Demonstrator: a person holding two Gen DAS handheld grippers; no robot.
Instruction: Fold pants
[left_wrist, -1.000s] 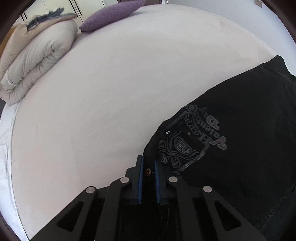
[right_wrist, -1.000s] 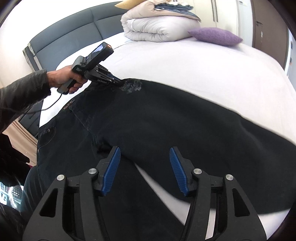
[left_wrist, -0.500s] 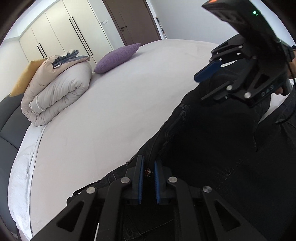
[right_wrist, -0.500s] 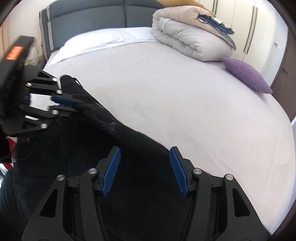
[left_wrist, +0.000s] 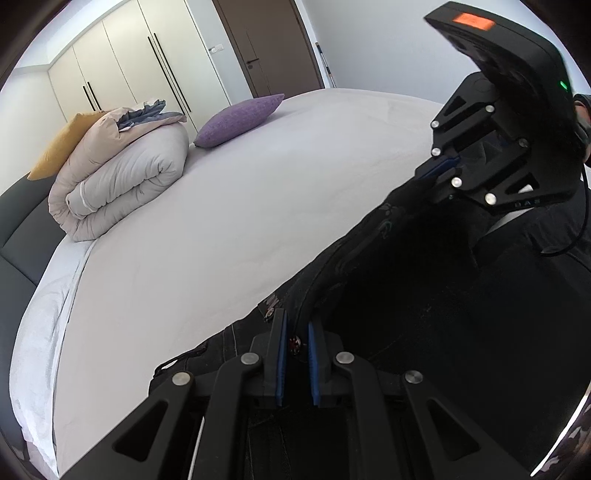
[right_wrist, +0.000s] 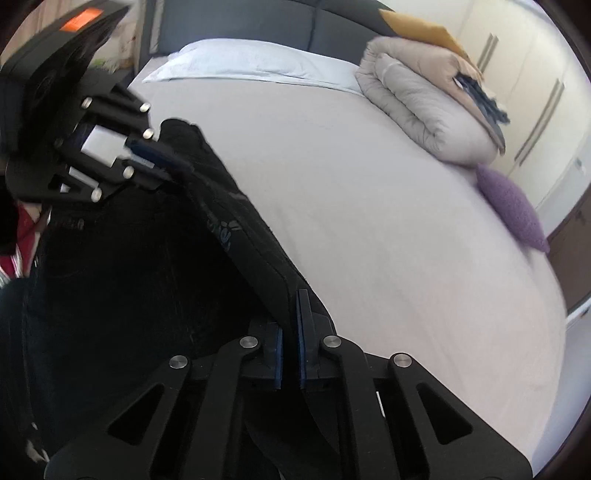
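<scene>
The black pants (left_wrist: 424, 302) hang stretched between my two grippers above the white bed (left_wrist: 229, 229). My left gripper (left_wrist: 295, 332) is shut on one end of the waistband edge. My right gripper (right_wrist: 291, 317) is shut on the other end of that edge. In the left wrist view the right gripper (left_wrist: 439, 170) shows at upper right, clamped on the fabric. In the right wrist view the left gripper (right_wrist: 155, 158) shows at upper left, clamped on the pants (right_wrist: 129, 280). The rest of the pants hangs down dark below the taut edge.
A rolled beige duvet (left_wrist: 118, 177) and a purple cushion (left_wrist: 240, 118) lie at the far side of the bed. A yellow pillow (left_wrist: 59, 147) sits behind the duvet. A white pillow (right_wrist: 251, 62) lies by the dark headboard. Wardrobe doors and a brown door stand behind.
My right gripper has shut on the pants edge; it was open half a second ago. Both grippers have lifted the pants off the bed, and the edge now runs taut between them.
</scene>
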